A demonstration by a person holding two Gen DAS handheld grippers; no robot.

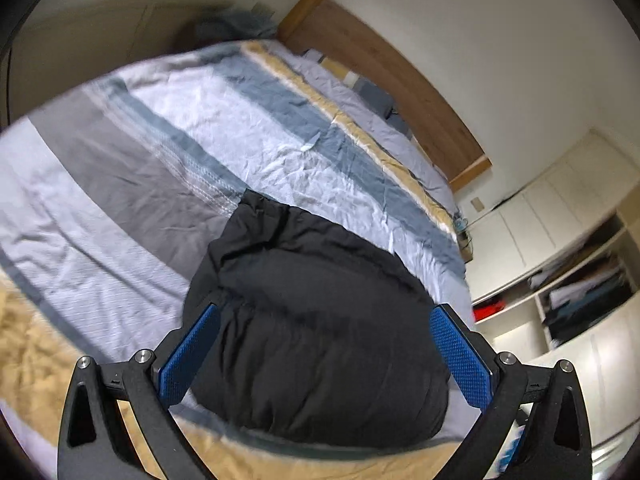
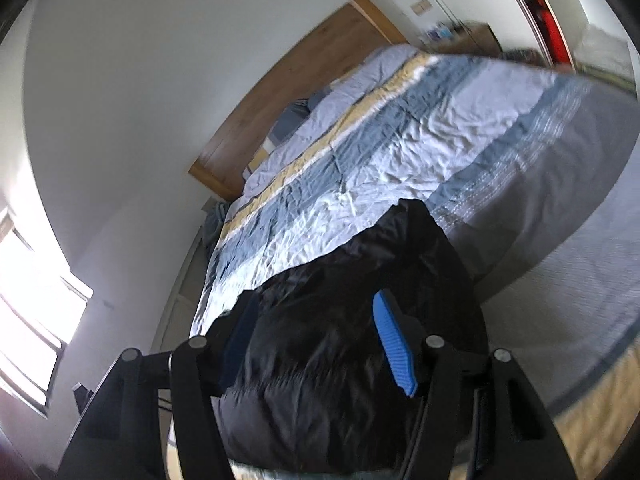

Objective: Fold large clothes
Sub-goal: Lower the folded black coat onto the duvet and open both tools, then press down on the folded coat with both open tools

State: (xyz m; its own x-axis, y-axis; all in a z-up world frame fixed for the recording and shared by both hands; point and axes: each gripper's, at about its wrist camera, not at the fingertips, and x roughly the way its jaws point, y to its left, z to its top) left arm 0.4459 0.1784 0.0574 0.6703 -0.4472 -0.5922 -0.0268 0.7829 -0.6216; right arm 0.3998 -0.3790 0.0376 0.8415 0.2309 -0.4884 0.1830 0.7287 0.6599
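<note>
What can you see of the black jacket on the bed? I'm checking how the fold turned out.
The black jacket is a puffy, quilted garment with a slight sheen, bunched into a compact, rounded bundle. It lies on the striped bedspread near the bed's close edge, one narrower end reaching toward the middle. Stitched seams run across it. Both views show it between spread blue pads, which seem clear of it.

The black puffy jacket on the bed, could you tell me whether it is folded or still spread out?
Folded: the black jacket sits as a compact, thick bundle on the striped bedspread, with no sleeves spread out.
</note>
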